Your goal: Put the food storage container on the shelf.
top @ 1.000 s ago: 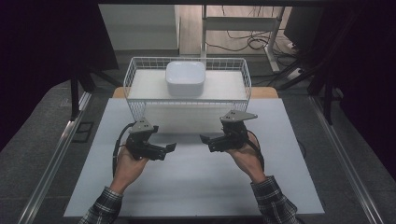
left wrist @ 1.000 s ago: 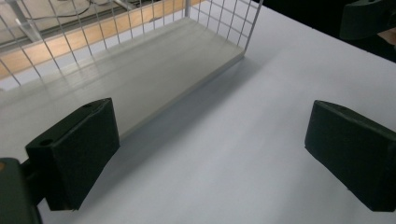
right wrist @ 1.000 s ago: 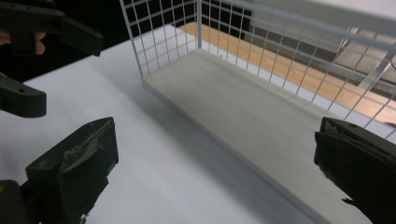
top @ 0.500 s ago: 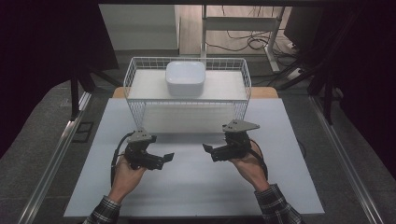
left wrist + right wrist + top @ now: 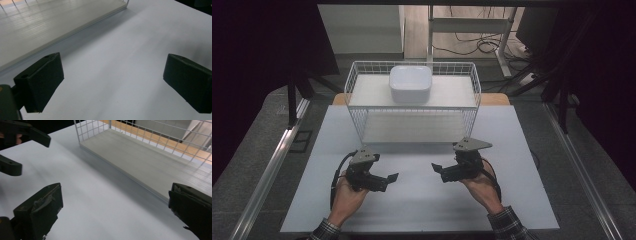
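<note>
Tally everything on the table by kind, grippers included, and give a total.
White bowl: 1
White wire rack: 1
Grippers: 2, left gripper and right gripper, both open and holding nothing
Total: 4

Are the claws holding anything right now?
No. The left claw and right claw are both open and empty above the table. The white bowl sits apart on the wire rack.
</note>
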`<state>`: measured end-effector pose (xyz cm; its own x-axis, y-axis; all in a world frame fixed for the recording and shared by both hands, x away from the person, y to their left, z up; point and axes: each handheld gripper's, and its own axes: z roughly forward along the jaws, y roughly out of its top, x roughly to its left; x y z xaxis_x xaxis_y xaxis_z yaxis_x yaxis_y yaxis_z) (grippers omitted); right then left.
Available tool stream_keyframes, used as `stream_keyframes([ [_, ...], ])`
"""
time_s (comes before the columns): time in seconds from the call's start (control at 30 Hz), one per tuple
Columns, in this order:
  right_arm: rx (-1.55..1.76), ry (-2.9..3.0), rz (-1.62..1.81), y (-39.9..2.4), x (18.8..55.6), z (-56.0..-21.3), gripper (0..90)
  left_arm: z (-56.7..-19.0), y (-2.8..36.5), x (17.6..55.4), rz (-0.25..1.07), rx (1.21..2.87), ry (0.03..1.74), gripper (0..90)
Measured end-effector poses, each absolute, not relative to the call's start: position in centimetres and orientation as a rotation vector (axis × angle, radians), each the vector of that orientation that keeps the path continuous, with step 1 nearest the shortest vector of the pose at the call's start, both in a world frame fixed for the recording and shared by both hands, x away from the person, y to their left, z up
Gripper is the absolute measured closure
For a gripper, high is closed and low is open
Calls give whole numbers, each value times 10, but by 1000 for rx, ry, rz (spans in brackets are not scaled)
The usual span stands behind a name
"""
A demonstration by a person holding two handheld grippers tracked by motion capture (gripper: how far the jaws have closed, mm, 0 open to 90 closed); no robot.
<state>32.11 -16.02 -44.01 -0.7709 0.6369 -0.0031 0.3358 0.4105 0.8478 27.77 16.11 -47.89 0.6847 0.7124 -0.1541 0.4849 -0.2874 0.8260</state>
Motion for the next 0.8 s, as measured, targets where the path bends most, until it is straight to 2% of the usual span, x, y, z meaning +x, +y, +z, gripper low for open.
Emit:
stream_keyframes([
  [0.8,853,2316,1251,-185,298,-451,0,-495,181,250,322,1945,964,33],
])
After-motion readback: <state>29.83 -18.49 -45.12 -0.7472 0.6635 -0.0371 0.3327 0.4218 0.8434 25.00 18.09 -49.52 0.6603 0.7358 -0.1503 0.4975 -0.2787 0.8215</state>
